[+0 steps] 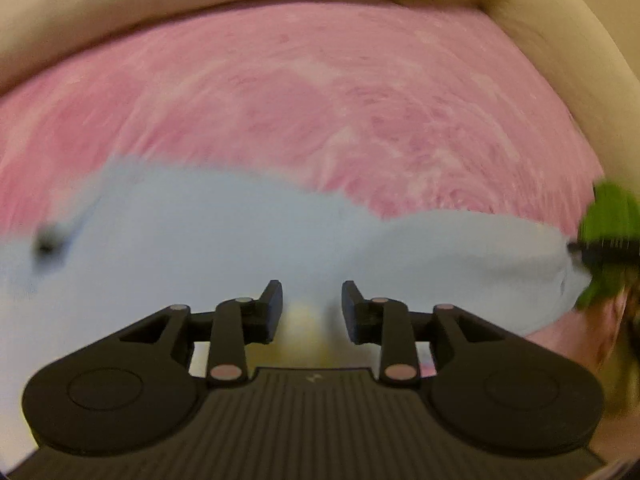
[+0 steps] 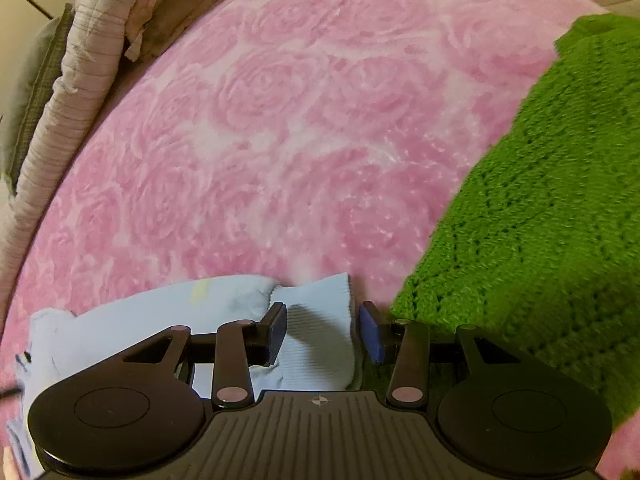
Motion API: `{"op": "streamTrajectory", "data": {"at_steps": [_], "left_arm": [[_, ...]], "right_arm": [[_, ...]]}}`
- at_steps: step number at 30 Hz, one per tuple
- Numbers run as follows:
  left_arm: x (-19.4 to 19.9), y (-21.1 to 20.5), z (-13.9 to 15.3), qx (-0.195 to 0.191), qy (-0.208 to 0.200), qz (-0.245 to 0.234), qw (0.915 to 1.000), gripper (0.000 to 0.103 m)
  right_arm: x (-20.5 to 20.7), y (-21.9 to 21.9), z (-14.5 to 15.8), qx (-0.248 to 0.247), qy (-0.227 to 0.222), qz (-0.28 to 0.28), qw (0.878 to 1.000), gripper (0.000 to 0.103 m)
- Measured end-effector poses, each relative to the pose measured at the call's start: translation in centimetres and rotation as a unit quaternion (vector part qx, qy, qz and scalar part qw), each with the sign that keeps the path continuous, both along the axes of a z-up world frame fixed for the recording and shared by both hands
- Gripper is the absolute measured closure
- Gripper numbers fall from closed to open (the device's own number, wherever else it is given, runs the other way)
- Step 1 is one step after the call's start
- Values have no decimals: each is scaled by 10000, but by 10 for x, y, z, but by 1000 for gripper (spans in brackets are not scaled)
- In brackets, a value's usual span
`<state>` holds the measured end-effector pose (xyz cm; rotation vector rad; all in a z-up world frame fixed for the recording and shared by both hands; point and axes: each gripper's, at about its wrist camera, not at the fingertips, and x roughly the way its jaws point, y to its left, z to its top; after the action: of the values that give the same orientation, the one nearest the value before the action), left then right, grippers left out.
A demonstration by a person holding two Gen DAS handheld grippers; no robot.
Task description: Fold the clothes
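The left claw (image 1: 311, 308) is standing with its jaws apart and nothing between them, hanging over a light blue garment (image 1: 200, 248) that is filling the lower half of the left wrist view. That view is blurred, so the fabric's folds cannot be made out. A pale yellowish patch is showing on the cloth in the gap between the jaws. A small dark mark is sitting on the garment toward 9 o'clock. Beyond the blue cloth, toward 12 o'clock, the pink rose-patterned blanket (image 1: 320, 100) is spreading out, and a cream-coloured edge is curving around it at the top. At 3 o'clock a bit of a green knitted garment (image 1: 610, 216) is peeking in at the rim, just beside the tip of the blue cloth.

The right claw (image 2: 323, 330) is also open, its two blue-padded fingers (image 2: 370, 334) straddling a ribbed end of the light blue garment (image 2: 316, 332) without pinching it. The rest of the blue cloth is trailing off toward 8 o'clock, lying crumpled on the blanket (image 2: 280, 120). The green knitted garment (image 2: 540, 208) is lying from 1 to 4 o'clock, its near corner just beside the right finger. At 10 o'clock, along the blanket's edge, a grey quilted cover (image 2: 80, 80) is bunched up.
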<state>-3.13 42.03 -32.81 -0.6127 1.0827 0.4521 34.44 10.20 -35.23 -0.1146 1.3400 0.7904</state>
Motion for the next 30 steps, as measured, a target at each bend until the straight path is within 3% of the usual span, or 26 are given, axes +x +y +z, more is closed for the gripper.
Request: {"op": "streamTrajectory", "data": {"at_steps": [3,6,8,12,14,16,18,19,20,23,26,28,30], "left_arm": [[34,25,-13,326,109,-854,9958,74],[57,44,-29,721,262,-1591,9843,68],[67,46,-42,867,459,-2159,9715,68],[73,33,-71,1400,954,-3344,9271,68],[71,28,-76,1608,905,-3658,9122,69],[72,28,-75,1562,803,-3755,9100,89],[70,25,-73,1703,745,-3714,9097,98],[68,23,-72,1821,707,-3666,9096,99],[65,20,-71,1939,668,-3617,9094,99],[52,27,-69,1857,392,-2696,9441,98],[39,35,-68,1743,108,-1723,9694,97],[30,40,-67,1656,-82,-1064,9804,97],[38,34,-80,1760,104,-940,9798,96]], "right_arm": [[5,2,-4,94,47,73,9999,58],[10,1,-6,231,93,8,9997,57],[11,0,-7,306,103,-29,9995,57],[8,0,-7,346,36,46,9994,56],[7,0,-6,328,0,90,9994,56],[4,3,-5,302,-73,211,9993,56],[0,6,-4,274,-172,377,9988,58],[-3,10,-4,201,-288,520,9980,77],[-5,12,-4,199,-332,625,9973,85],[-13,11,8,465,-744,781,9931,89],[-16,-4,20,858,-996,470,9902,89],[-17,-11,13,705,-985,271,9923,89],[-18,-12,-1,449,-948,117,9944,88]]}}
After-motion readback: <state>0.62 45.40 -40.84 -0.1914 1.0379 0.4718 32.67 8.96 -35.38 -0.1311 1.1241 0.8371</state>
